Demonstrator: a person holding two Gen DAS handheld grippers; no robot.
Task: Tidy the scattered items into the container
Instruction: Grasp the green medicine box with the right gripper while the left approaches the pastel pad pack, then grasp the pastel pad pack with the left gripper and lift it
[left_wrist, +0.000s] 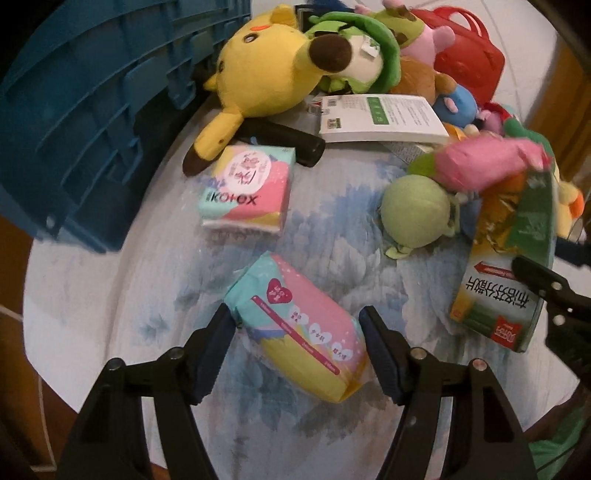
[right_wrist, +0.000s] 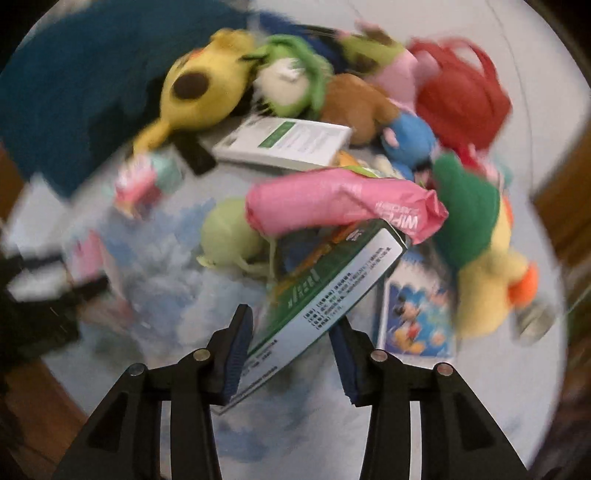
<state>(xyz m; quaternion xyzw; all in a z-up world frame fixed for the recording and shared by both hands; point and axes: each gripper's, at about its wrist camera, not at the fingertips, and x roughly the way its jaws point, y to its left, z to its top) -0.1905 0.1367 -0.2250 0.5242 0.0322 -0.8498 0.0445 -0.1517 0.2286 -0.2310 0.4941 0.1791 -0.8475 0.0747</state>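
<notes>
Left tongs (left_wrist: 295, 334): pointed steeply down, pads pressed against both sides of the pastel pad pack (left_wrist: 303, 328); a grip on it.
Pastel pad pack: lying on the floral sheet (left_wrist: 332, 229), between the left pads, its yellow end nearest the camera.
Right tongs (right_wrist: 291, 336): closed on the lower end of the green box (right_wrist: 328, 280); the view was blurred.
Green box: tilted, one end between the right pads, the other rising toward the pile; seen from the left, it stood at the right edge, beside the right tongs (left_wrist: 543, 291).
Pink wipes packet (right_wrist: 332, 201): lying across the top of the green box, touching it.
Kotex pack (left_wrist: 245, 192): flat on the sheet, apart from the left tongs, near the crate.
Blue crate (left_wrist: 88, 122): at upper left, its ribbed wall beside the yellow plush (left_wrist: 266, 74).
Pale green ball toy (left_wrist: 415, 210): between the Kotex pack and the green box.
White booklet (left_wrist: 380, 118): resting against the plush pile.
Red bag (left_wrist: 469, 55): at the far end of the pile.
</notes>
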